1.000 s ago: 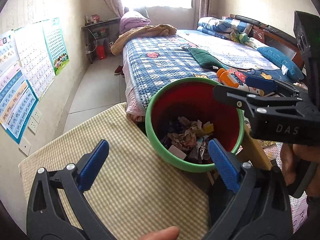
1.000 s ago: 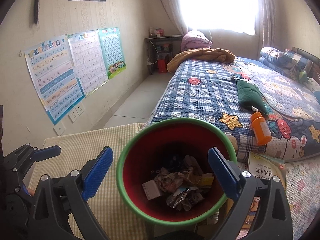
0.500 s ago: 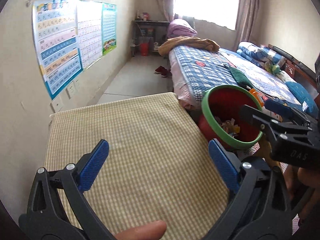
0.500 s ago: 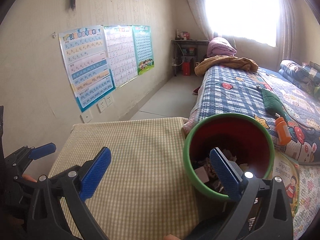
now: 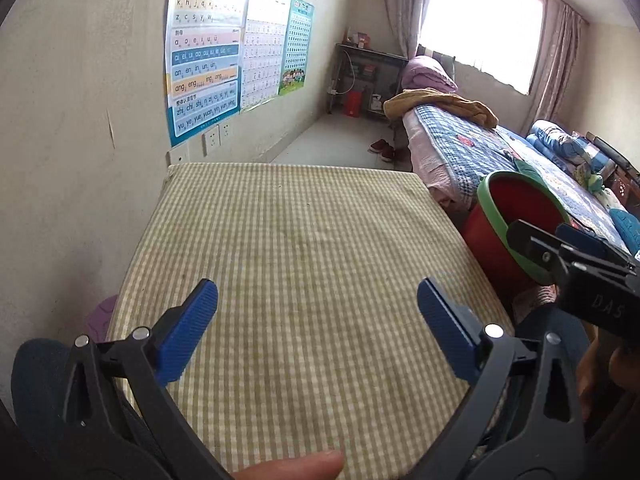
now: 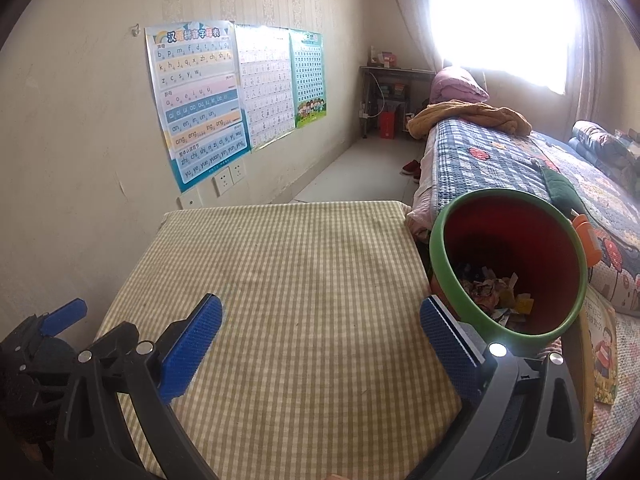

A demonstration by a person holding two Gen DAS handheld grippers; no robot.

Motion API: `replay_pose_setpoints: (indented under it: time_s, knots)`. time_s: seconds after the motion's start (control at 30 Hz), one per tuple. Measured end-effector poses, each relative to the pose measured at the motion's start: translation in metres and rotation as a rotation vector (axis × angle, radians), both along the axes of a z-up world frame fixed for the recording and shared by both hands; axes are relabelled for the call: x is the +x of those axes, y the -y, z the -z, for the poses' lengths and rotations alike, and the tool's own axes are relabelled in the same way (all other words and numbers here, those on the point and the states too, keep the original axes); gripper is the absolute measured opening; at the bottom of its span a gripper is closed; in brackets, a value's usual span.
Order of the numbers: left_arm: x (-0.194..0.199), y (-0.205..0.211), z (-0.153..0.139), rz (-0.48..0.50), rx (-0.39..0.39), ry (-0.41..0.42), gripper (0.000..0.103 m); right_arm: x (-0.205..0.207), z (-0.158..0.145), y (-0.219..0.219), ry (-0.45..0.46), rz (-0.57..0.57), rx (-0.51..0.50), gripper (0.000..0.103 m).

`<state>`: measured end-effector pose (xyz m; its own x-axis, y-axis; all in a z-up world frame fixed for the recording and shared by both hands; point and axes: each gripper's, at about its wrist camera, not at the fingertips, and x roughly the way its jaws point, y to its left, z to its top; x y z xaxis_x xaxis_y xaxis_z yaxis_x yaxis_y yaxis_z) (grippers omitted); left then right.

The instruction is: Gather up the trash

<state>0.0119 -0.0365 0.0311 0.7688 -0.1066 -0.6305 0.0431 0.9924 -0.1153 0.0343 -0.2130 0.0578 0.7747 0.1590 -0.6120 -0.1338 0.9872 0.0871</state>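
Gaping ribbed blue tongs (image 6: pixel 320 334) flank gingham cloth (image 6: pixel 304 280), round red bin (image 6: pixel 520 256).

Black claws (image 5: pixel 316 320), ribbed blue pads (image 5: pixel 188 330)

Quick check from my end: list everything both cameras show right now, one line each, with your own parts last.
Bin: one, red with green rim, right of the table.
Trash: a heap of mixed scraps, inside the bin.
Table: one, green checked cloth, against the wall.
Posters: three, blue, white and green, on the wall.
Bed: one, blue patchwork quilt, behind the bin.
Bottle: one, orange, on the bed.
Book: one, yellow, below the bin.
Shoes: a pair, red, on the floor.
Left tool: blue pads, open, over the table.
Right tool: blue pads, open, over the table.
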Motion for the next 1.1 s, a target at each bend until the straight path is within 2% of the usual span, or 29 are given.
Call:
replay_pose_setpoints:
  time_s: [0.13,0.2,0.27,0.4,0.57,1.1]
  knots:
    - [0.001,-0.003,0.016,0.001,0.034,-0.012,0.098,-0.008,0.023,-0.011,0.002,-0.004,-0.016,0.096]
    - [0.006,-0.009,0.018,-0.014,0.02,-0.029,0.098,-0.006,0.03,-0.012,-0.014,-0.026,-0.009,0.096]
    - [0.008,-0.014,0.018,-0.032,0.008,-0.025,0.098,-0.004,0.03,-0.009,0.003,-0.007,-0.005,0.096]
    - [0.011,-0.014,0.02,-0.045,0.042,-0.02,0.098,-0.005,0.029,-0.004,0.033,0.001,0.004,0.096]
    - [0.011,-0.009,0.022,-0.038,0.065,-0.017,0.098,-0.002,0.033,0.0,0.01,0.007,0.024,0.096]
    - [0.009,-0.018,0.021,-0.071,0.036,-0.011,0.098,0.003,0.041,-0.002,-0.021,-0.007,0.024,0.096]
